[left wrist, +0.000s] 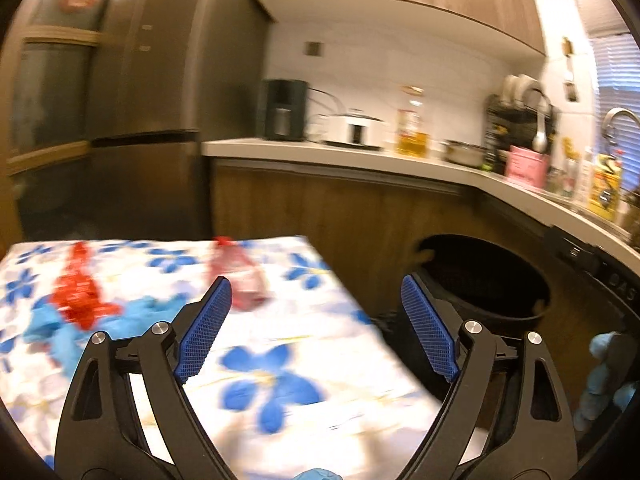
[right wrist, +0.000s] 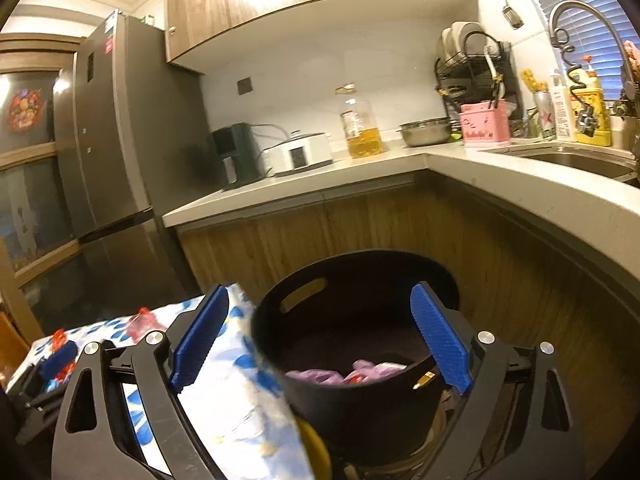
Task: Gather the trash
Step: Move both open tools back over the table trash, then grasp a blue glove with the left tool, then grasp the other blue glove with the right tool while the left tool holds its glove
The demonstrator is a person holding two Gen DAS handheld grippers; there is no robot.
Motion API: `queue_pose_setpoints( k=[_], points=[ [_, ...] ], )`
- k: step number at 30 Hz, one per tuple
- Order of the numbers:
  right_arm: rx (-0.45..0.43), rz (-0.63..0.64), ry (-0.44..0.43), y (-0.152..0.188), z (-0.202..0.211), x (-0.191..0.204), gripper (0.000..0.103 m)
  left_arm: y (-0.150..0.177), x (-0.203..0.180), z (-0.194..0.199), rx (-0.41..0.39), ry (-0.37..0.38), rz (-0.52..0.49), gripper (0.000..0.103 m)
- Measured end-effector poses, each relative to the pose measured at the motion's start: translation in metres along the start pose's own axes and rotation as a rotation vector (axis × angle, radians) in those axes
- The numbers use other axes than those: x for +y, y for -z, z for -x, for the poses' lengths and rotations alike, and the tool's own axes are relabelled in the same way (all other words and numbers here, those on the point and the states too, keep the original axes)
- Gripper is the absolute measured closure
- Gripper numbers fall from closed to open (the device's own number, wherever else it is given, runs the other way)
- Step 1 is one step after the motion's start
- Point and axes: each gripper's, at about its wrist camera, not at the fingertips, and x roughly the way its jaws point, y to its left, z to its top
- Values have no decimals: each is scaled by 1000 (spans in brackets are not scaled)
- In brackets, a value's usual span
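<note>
Blue-padded fingers of the left gripper (left wrist: 316, 300) are seen spread wide, nothing between them; they hang over the near edge of a table covered by a white cloth with blue flowers (left wrist: 280, 360). On the cloth, beyond the left finger, a pinkish crumpled wrapper (left wrist: 240, 276) is noted, and further left a red wrapper (left wrist: 80, 292) lying among blue crumpled pieces (left wrist: 60, 336); the view is motion-blurred. A black bin (left wrist: 496, 280) stands on the floor just beside the table, against the wooden counter cabinets (left wrist: 320, 208).

Right gripper (right wrist: 320, 316) is likewise recorded as spread wide and empty, held above the black bin (right wrist: 360, 360). Inside the bin, purple crumpled trash (right wrist: 332, 376) is seen, with a small red scrap among it. The flowered cloth (right wrist: 240, 380) touches the bin's left wall. Part of the left gripper (right wrist: 56, 360) shows at the lower left edge, over the table.
</note>
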Motion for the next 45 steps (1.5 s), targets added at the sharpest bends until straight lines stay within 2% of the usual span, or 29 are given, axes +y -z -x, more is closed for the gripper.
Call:
queue_pose_setpoints(
  k=[7,13,17,22,26,28,29,34,37,42,45],
  points=[
    [28,10,-82,15,6,39,13,9,78,29,-24,-224,73,18],
    [37,31,-147,28,9,80,13,18,131,39,-14,-359,124,18],
    [51,40,-190,34,7,106,14,27,147,30,3,-433,108,20],
    [53,73,-230,38,4,132,14,37,164,10,117,-413,160,47],
    [63,101,-254,43,1,150,14,46,176,-5,190,-389,214,62],
    [72,110,-263,45,-1,157,14,50,181,-10,218,-375,244,86],
    [75,116,-268,46,-2,160,14,51,187,-9,222,-357,272,90],
    [103,143,-288,55,-9,178,14,53,192,4,200,-278,319,99],
    [126,163,-303,65,-15,192,14,50,193,30,149,-238,310,100],
    [179,187,-336,88,-30,223,14,44,203,67,87,-233,300,100],
    [205,206,-346,100,-39,242,18,42,213,85,62,-247,303,100]
  ],
)
